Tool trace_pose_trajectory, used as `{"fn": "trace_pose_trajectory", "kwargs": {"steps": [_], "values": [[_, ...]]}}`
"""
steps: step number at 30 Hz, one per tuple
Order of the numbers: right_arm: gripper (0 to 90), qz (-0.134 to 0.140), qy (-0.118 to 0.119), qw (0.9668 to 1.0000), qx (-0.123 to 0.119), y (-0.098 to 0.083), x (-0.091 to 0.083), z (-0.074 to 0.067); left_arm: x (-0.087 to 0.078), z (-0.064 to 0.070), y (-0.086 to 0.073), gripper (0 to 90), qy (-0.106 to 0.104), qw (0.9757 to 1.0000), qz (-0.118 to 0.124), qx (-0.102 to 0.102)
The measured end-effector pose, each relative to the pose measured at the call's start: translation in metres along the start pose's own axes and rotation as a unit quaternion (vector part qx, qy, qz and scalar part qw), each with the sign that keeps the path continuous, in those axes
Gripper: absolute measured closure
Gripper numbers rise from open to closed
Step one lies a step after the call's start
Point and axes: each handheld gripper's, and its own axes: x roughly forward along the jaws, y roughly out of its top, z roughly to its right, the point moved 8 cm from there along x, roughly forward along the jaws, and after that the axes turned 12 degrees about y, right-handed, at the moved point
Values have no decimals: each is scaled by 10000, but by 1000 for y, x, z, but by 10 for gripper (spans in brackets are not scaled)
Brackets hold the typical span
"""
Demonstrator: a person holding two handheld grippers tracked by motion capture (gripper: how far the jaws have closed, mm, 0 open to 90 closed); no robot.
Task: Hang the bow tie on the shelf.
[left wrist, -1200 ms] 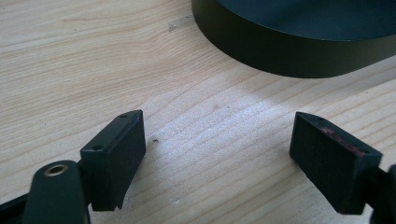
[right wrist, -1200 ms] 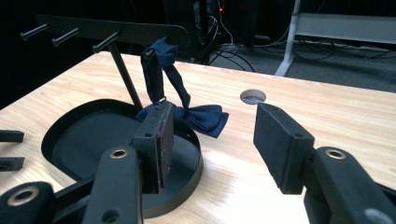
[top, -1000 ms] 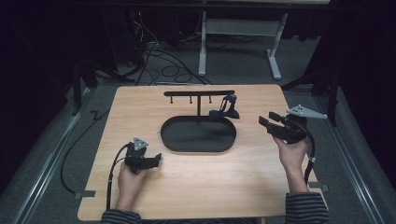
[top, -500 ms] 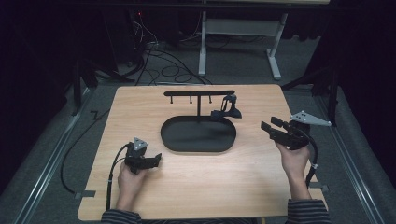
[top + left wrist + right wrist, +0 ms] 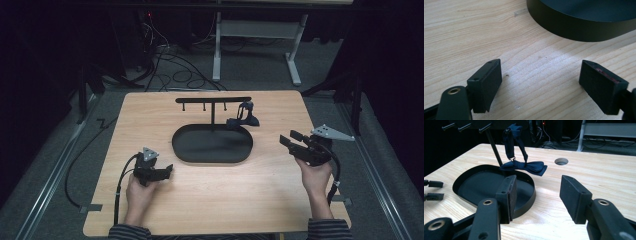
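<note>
My right gripper point(image 5: 536, 197) gapes wide with nothing in it. The dark blue bow tie point(image 5: 524, 167) hangs just ahead, draped from the black stand point(image 5: 213, 100) over the tray rim point(image 5: 524, 202). My left gripper point(image 5: 541, 82) is released too, the tray wall just ahead of it.

Each hand holds black tongs: the left tongs point(image 5: 167, 170) and the right tongs point(image 5: 290, 138). A grey three-cornered plate point(image 5: 149, 153) with small holes sits on top of each, and a black cable point(image 5: 120, 185) runs out behind. The flat black pads point(image 5: 506, 195) sit on arms with round brass-ringed screw holes point(image 5: 488, 202), and behind the tongs are striped sleeves point(image 5: 129, 232).
</note>
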Motion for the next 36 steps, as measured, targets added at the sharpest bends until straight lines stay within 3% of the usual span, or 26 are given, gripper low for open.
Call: {"fn": "trace_pose_trajectory", "kwargs": {"steps": [36], "values": [[492, -132, 258, 9994, 175, -37, 7, -13, 0, 0, 0, 189, 2, 10000, 6, -9]]}}
